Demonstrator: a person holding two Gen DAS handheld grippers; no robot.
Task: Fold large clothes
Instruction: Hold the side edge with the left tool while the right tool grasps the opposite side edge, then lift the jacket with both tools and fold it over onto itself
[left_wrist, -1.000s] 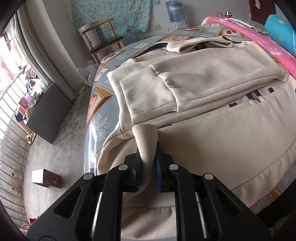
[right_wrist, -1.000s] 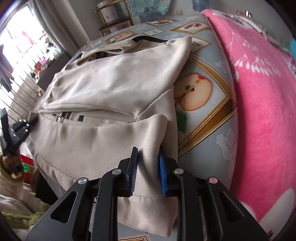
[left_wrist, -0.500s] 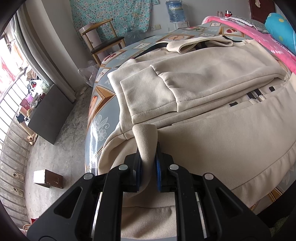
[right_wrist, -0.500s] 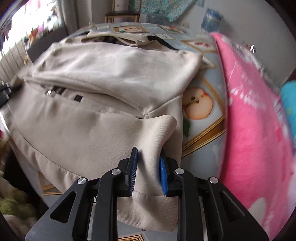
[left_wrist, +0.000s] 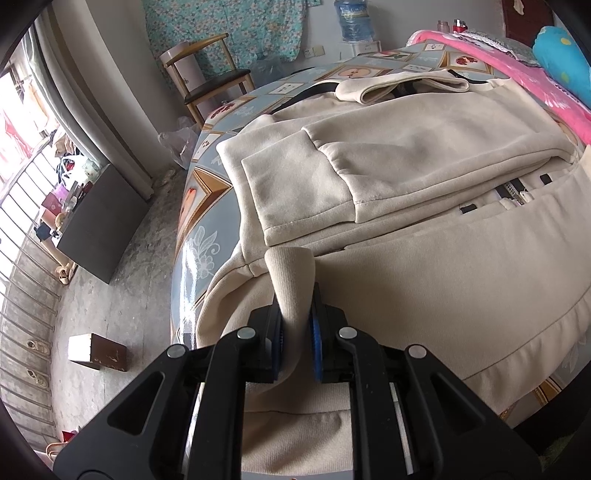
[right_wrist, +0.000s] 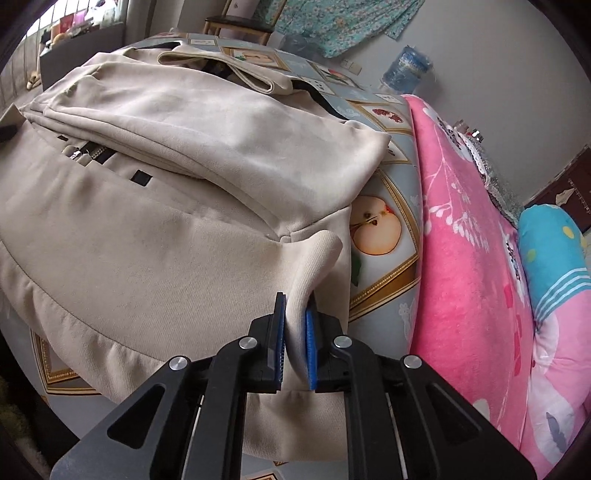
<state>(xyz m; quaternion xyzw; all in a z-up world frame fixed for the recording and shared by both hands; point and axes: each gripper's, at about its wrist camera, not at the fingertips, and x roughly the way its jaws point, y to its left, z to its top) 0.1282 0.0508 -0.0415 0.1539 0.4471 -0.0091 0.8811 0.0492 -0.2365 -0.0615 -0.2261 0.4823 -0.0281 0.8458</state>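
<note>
A large beige zip-up hoodie (left_wrist: 424, 155) lies on the bed, sleeves folded across its front, hood at the far end. It also shows in the right wrist view (right_wrist: 184, 155). My left gripper (left_wrist: 296, 325) is shut on a pinch of the hoodie's bottom hem at its left corner, lifted off the bed. My right gripper (right_wrist: 295, 325) is shut on the hem at the right corner, also raised. The hem between them sags toward the bed's near edge. The zipper (left_wrist: 513, 192) shows dark under the folded sleeve.
The bed has a blue-grey patterned sheet (left_wrist: 199, 236) with fruit prints. A pink blanket (right_wrist: 469, 258) and a blue pillow (right_wrist: 550, 251) lie along the right side. A wooden chair (left_wrist: 210, 74), a dark cabinet (left_wrist: 99, 221) and a small box (left_wrist: 98, 350) stand on the concrete floor at left.
The right gripper has swung its view rightward and lifted the hem corner slightly over the hoodie. The left gripper has held almost still. Both stay shut on the hem.
</note>
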